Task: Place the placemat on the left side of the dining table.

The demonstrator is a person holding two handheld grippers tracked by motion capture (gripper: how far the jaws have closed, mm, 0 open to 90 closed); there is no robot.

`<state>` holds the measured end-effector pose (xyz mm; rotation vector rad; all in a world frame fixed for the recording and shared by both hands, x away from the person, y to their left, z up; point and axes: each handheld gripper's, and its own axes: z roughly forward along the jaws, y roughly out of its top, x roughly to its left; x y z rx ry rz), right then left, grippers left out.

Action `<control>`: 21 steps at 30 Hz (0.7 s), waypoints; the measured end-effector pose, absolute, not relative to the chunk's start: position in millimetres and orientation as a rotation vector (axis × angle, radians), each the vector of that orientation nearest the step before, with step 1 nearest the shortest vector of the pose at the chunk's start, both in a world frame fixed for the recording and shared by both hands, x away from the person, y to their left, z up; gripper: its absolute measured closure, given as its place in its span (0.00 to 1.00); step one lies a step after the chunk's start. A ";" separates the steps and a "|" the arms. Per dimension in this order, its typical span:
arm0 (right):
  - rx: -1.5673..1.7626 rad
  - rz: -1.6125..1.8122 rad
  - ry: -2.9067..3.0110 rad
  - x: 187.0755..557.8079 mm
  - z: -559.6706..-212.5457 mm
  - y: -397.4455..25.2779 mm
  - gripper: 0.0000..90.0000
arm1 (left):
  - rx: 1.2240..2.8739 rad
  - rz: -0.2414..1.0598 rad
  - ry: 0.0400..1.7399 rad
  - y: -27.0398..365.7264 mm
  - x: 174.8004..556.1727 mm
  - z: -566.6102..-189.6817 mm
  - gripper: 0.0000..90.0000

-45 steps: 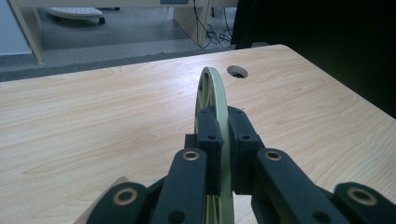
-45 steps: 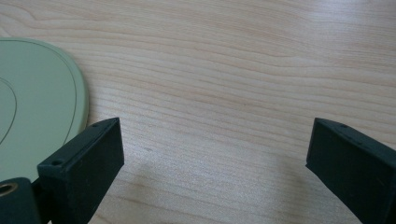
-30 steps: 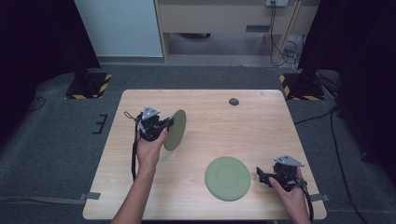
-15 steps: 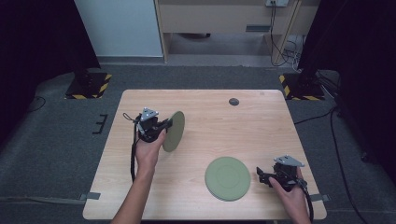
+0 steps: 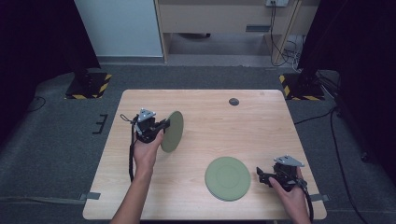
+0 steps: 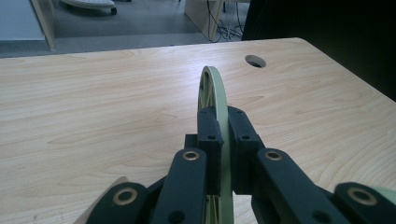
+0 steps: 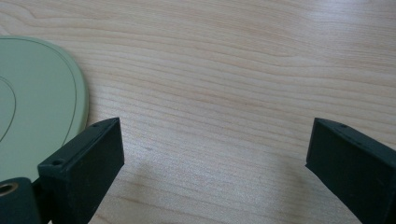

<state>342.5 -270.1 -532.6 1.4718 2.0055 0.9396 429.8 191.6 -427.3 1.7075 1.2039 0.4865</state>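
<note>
2 green plates: left claw (image 6: 223, 140) clamps one (image 5: 172, 131) edge-on; right claw (image 7: 212, 163) gapes, empty.

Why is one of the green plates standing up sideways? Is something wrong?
Nothing is broken or spilled. The left gripper is pinching one green plate by its rim and holding it on edge above the table. The other green plate lies flat, beside the open right gripper.

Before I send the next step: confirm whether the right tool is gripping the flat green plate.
No: in the right gripper view the right tool stands wide open over bare table, with the flat plate beside its left jaw, not between them.
</note>
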 end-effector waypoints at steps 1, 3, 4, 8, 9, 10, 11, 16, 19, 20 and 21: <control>1.470 0.939 2.005 342.5 -532.6 -270.2 0.05 | 1.706 0.488 1.205 192.2 429.7 -427.6 0.95; 1.471 0.939 2.004 342.5 -532.5 -270.2 0.05 | 1.702 0.491 1.210 194.0 429.5 -428.2 0.95; 1.470 0.939 2.005 342.6 -532.5 -270.3 0.05 | 1.700 0.492 1.213 194.6 429.5 -428.4 0.95; 1.470 0.939 2.005 342.6 -532.6 -270.2 0.05 | 1.696 0.497 1.221 198.4 429.2 -429.4 0.95; 1.472 0.939 2.005 342.5 -532.6 -270.1 0.05 | 1.694 0.498 1.223 199.8 429.1 -429.9 0.95; 1.472 0.939 2.005 342.5 -532.6 -270.1 0.05 | 1.693 0.498 1.225 200.6 428.9 -430.2 0.95; 1.472 0.939 2.005 342.6 -532.7 -270.0 0.05 | 1.690 0.500 1.227 201.6 428.8 -430.6 0.95; 1.472 0.938 2.005 342.5 -532.7 -269.8 0.05 | 1.687 0.505 1.239 207.1 428.0 -432.5 0.95; 1.473 0.938 2.004 342.5 -532.7 -269.7 0.05 | 1.683 0.509 1.247 210.5 427.6 -433.9 0.95; 1.471 0.938 2.004 342.6 -532.7 -269.8 0.05 | 1.684 0.510 1.248 211.1 427.5 -434.1 0.95; 1.471 0.938 2.004 342.5 -532.7 -269.7 0.05 | 1.684 0.511 1.249 212.0 427.4 -434.5 0.95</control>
